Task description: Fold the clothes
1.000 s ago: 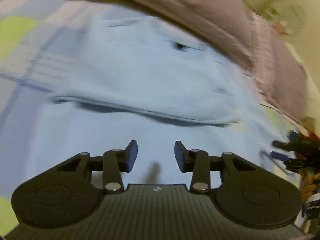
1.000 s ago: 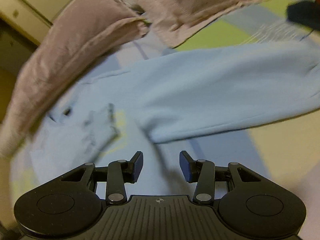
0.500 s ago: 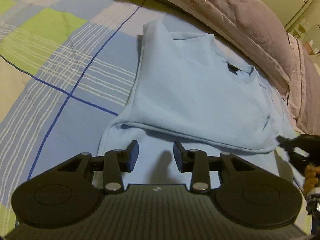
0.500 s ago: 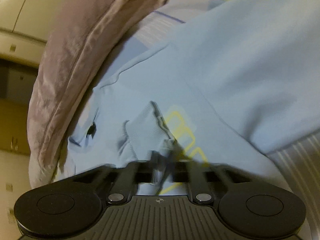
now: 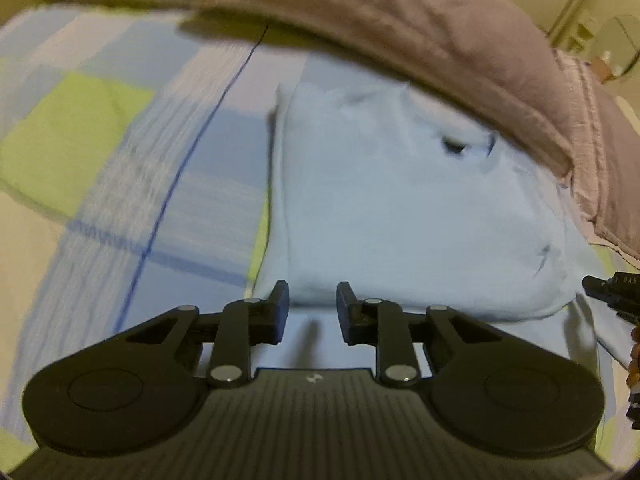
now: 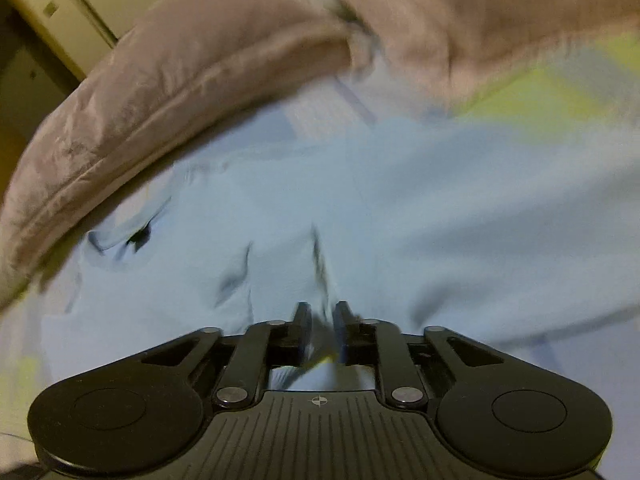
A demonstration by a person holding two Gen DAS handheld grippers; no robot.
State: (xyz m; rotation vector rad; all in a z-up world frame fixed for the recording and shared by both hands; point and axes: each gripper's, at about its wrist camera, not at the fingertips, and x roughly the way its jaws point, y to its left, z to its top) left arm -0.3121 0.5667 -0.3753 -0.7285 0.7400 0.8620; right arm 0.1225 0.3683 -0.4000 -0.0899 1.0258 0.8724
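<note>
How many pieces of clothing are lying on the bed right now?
1: a light blue sweatshirt spread on the checked bedsheet, just below the mauve duvet. The duvet could hide more.

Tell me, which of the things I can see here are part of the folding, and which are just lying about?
Part of the folding:
- light blue shirt, partly folded on the bed
- right gripper, pinching a fold of the shirt
- left gripper, jaws apart over the shirt, holding nothing, just been closing

Just lying about:
- checked bedsheet
- brownish quilt bunched behind the shirt
</note>
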